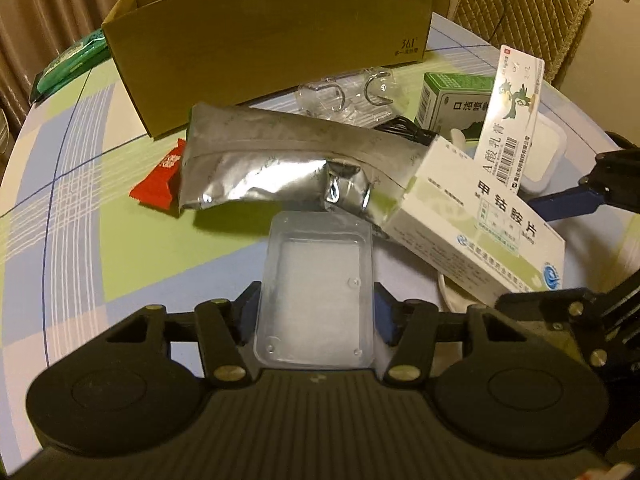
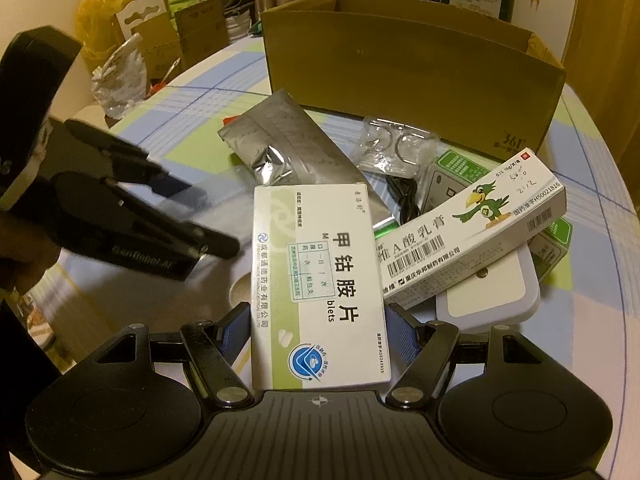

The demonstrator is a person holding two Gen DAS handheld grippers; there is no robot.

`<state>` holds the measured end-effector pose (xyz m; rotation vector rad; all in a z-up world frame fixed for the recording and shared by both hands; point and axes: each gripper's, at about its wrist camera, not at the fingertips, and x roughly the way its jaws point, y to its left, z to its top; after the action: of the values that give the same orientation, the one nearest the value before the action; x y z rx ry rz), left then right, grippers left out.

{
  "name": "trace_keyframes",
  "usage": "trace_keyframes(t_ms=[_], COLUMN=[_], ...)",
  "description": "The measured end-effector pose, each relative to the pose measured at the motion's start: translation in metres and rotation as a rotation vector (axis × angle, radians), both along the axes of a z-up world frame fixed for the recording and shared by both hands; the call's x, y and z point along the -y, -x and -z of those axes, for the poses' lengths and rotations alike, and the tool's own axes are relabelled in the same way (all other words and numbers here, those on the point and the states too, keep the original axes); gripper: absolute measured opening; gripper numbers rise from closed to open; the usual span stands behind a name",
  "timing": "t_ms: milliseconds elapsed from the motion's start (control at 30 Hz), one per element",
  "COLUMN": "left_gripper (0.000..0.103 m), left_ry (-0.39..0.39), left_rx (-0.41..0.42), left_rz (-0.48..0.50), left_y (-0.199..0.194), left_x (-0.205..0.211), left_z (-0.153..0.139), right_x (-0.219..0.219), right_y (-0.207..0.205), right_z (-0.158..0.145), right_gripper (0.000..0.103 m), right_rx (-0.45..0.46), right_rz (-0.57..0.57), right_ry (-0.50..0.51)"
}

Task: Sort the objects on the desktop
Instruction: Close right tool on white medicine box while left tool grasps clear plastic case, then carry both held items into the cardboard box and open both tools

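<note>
Early stage. Left gripper (image 1: 316,312) clamped on clear plastic tray (image 1: 316,300); right gripper (image 2: 316,336) gripping white medicine box (image 2: 316,280). Pile beside cardboard box (image 1: 276,40) unsorted (box interior hidden).

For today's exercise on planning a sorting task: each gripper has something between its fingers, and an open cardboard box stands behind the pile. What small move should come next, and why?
Probably lift the left gripper, whose pads press the clear plastic tray, and carry it toward the open cardboard box. The right gripper already holds the white medicine box and can follow.
</note>
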<state>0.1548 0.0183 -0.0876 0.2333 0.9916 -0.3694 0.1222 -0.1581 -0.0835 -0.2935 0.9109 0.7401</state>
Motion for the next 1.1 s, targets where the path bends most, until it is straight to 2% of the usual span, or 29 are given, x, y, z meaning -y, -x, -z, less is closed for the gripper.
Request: trace_keyframes(t_ms=[267,500,900,1100], left_gripper=[0.052,0.051,0.051,0.051], left_ry=[-0.014,-0.032,-0.014,-0.006], left_rx=[-0.002,0.003,0.037,0.084], left_rz=[-0.001,-0.025,-0.098,-0.107], left_y=[0.008,0.015,0.050,0.050], left_x=[0.000,0.006,0.001,0.001], left_z=[-0.001,-0.004,-0.037,-0.064], right_x=[-0.006,-0.004,0.013,0.022], right_y=[-0.007,0.002,0.026,0.027], right_z=[0.005,-0.004,-0.038,-0.058], right_gripper=[0.070,0.068,0.068,0.068], right_rx=[-0.030,0.001,0.064,0.104], right_rz=[0.019,0.041,0.077,0.101], right_ry=[-0.015,-0.014,-0.058,-0.085])
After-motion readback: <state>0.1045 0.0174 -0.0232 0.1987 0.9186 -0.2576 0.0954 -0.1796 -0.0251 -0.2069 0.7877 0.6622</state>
